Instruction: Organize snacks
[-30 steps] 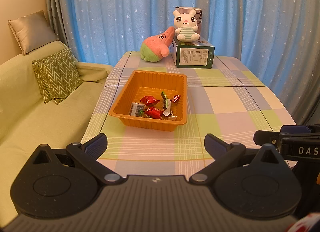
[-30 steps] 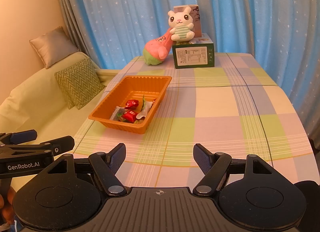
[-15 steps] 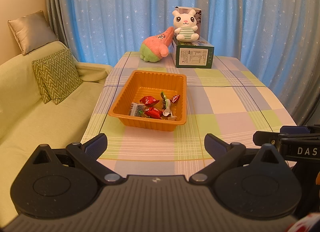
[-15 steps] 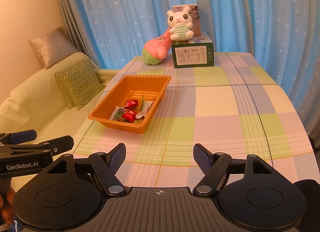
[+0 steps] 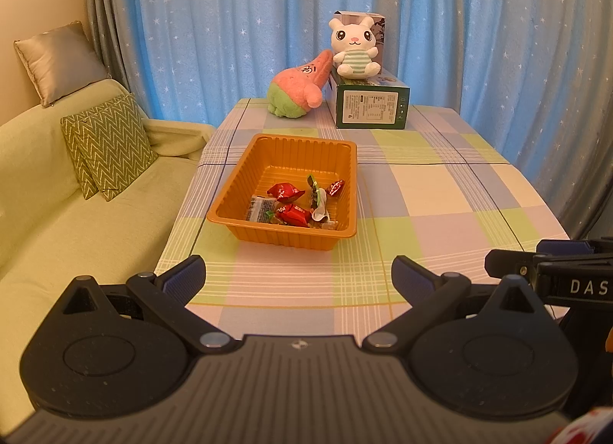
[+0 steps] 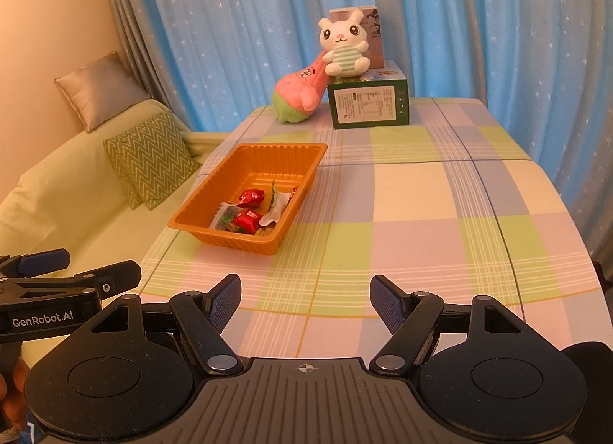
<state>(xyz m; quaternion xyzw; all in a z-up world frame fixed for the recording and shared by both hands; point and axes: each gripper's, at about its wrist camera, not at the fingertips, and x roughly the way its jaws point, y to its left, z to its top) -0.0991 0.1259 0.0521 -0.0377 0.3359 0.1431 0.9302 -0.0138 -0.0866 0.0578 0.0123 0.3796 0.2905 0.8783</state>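
Observation:
An orange plastic tray (image 5: 245,168) (image 6: 214,181) sits on the left half of the checked tablecloth. Inside it lie several wrapped snacks: red candies (image 5: 293,214) (image 6: 251,197), a clear packet (image 5: 260,209) and a green-white wrapper (image 5: 317,199). My left gripper (image 5: 299,277) hovers open over the near table edge, short of the tray, with nothing between its blue pads. My right gripper (image 6: 306,298) is also open and empty, to the right of the tray's near end. Each gripper's side shows at the edge of the other's view.
At the far end of the table (image 5: 440,191) stand a green box (image 5: 373,107) with a white plush rabbit (image 5: 354,47) on top and a pink-green plush (image 5: 299,89) leaning beside it. A sofa with cushions (image 5: 107,145) runs along the left. Blue curtains hang behind.

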